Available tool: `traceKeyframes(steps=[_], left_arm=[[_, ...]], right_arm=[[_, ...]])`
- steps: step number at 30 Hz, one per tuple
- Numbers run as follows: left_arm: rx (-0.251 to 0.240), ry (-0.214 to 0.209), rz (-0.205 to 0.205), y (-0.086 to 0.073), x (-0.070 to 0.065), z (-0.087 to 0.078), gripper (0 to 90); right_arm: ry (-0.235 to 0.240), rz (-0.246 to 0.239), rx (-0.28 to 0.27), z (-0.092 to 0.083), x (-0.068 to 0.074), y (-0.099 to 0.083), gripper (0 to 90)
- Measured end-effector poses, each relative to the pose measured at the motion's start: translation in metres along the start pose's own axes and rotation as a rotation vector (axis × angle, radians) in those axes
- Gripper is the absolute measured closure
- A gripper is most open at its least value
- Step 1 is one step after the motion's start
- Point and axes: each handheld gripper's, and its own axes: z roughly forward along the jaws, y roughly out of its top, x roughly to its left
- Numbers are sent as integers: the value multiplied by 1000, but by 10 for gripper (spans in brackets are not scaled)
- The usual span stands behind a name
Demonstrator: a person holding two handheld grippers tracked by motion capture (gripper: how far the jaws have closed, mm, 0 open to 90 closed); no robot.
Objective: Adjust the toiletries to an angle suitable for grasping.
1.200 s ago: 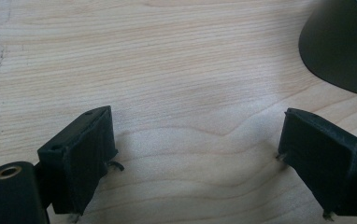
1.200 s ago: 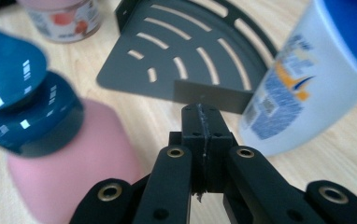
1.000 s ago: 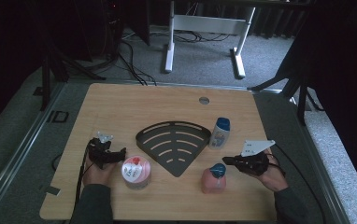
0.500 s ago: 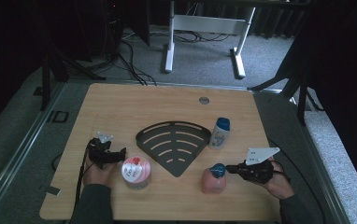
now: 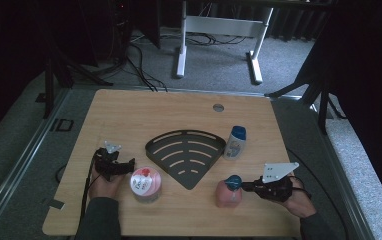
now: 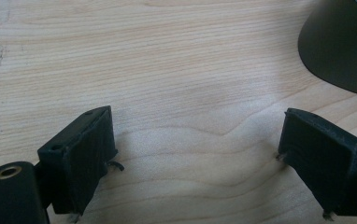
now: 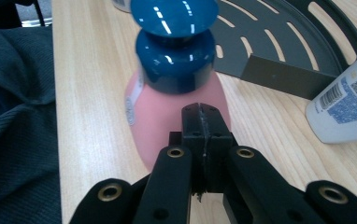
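Wood grain is running across the pale table in the high view, where we are seeing a dark fan-shaped slotted rack lying empty at its middle; a white bottle with a blue cap is standing just beside the rack's right corner, and a round tub with a red-and-white lid is sitting near its left edge; the pink bottle with a blue pump top is standing at the front right, and the right gripper is pointing at it from the right, its tips right at the bottle's neck; the left gripper is resting just left of the tub.

In the left gripper view, we are finding the matte black jaws spread wide over bare wood, the rack's rim showing beyond.

In the right gripper view, we are seeing the jaws pressed together on nothing, right up against the glossy, rounded pink bottle.
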Motion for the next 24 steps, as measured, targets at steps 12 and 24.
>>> traceKeyframes(steps=[12, 24], left_arm=[[-1, -1, 1, 0, 0, 0, 109], [-1, -1, 0, 0, 0, 0, 108]], right_arm=[[24, -34, -3, -2, 16, 2, 900], [76, -56, -10, 12, 28, 11, 900]])
